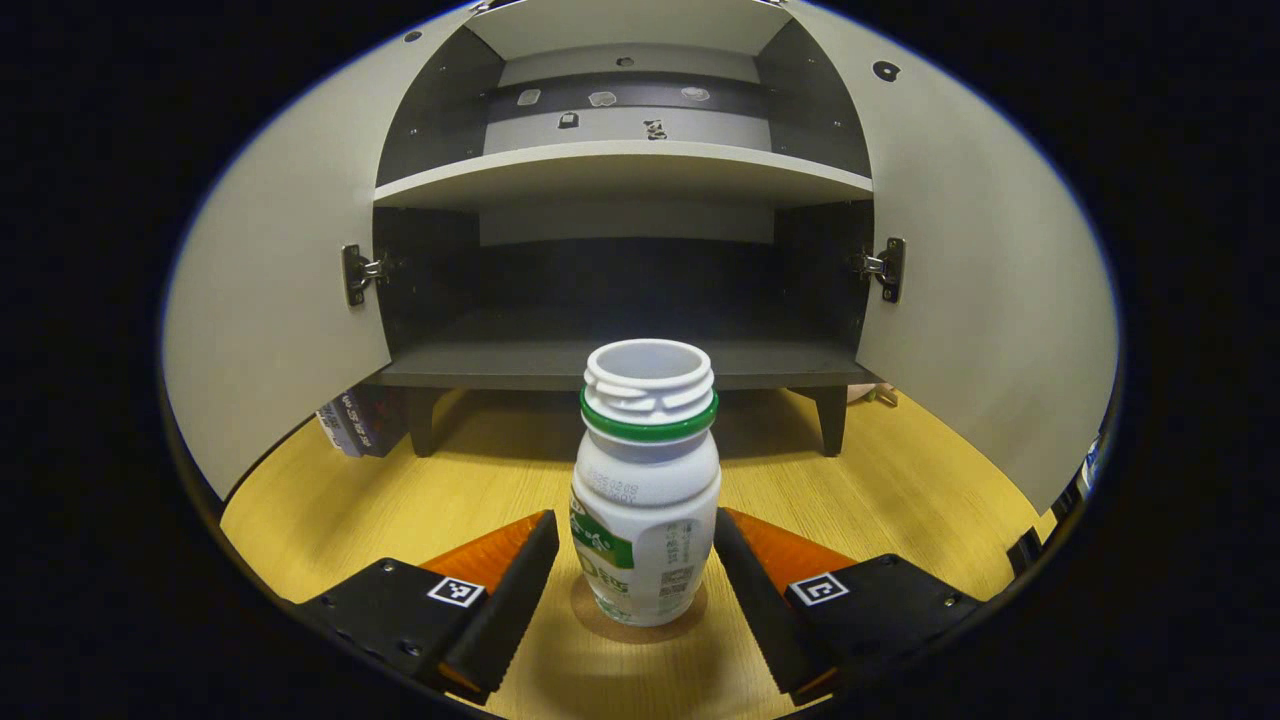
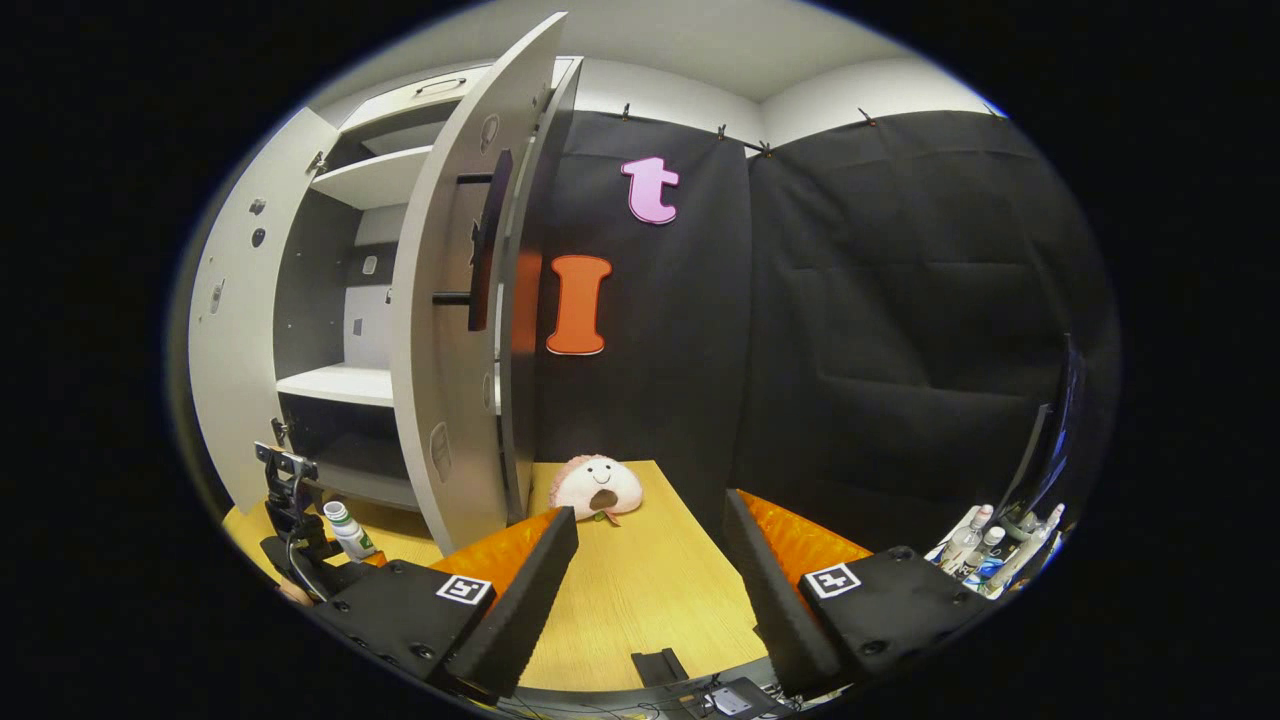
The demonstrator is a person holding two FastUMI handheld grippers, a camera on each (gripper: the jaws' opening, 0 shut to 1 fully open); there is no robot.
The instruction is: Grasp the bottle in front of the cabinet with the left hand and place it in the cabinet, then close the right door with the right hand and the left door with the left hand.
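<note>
A white bottle [image 1: 645,490] with a green neck ring and no cap stands upright on the wooden table [image 1: 880,480], in front of the cabinet [image 1: 620,360]. My left gripper [image 1: 635,518] is open with a finger on each side of the bottle's lower body, close to its walls. Both cabinet doors stand open: the left door [image 1: 270,330] and the right door [image 1: 980,300]. In the right gripper view, my right gripper [image 2: 650,506] is open and holds nothing, over the table to the right of the right door [image 2: 460,300]. Far off at lower left are the bottle [image 2: 350,530] and the left gripper [image 2: 295,520].
The cabinet has a light shelf [image 1: 620,170] above a dark lower compartment and stands on short legs [image 1: 830,420]. A round plush toy [image 2: 597,485] lies on the table behind the right door. Several small bottles [image 2: 990,550] stand at the far right. A packet [image 1: 350,420] lies under the cabinet's left side.
</note>
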